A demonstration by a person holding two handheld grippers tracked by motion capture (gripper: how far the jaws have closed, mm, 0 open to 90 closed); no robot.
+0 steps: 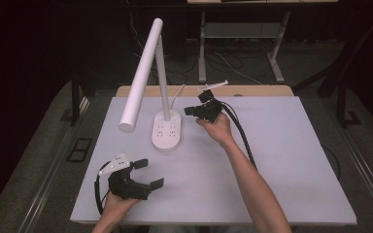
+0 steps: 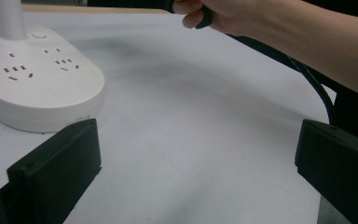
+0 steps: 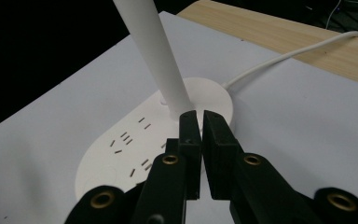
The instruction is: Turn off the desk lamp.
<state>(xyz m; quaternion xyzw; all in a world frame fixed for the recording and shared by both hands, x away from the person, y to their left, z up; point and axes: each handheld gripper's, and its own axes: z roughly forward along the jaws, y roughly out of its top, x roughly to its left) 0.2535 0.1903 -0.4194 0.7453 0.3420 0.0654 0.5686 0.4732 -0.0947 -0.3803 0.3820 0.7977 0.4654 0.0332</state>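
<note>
A white desk lamp stands at the back middle of the white table (image 1: 281, 160). Its oval base (image 1: 167, 131) carries power sockets, and its long tubular head (image 1: 141, 77) slopes down to the left. My right gripper (image 1: 190, 110) hovers just right of the base, shut with nothing between its jaws. In the right gripper view its tip (image 3: 200, 122) sits close over the base (image 3: 121, 154), beside the lamp's stem (image 3: 154, 51). My left gripper (image 1: 149, 173) rests near the front left edge, open and empty. Its wide-apart jaws frame the base (image 2: 37, 84) in the left gripper view.
The lamp's white cord (image 3: 298, 51) runs back over the wooden desk edge (image 1: 252, 91). A black cable (image 1: 243, 136) trails from the right gripper along the forearm. Dark floor, cables and table legs lie beyond the table.
</note>
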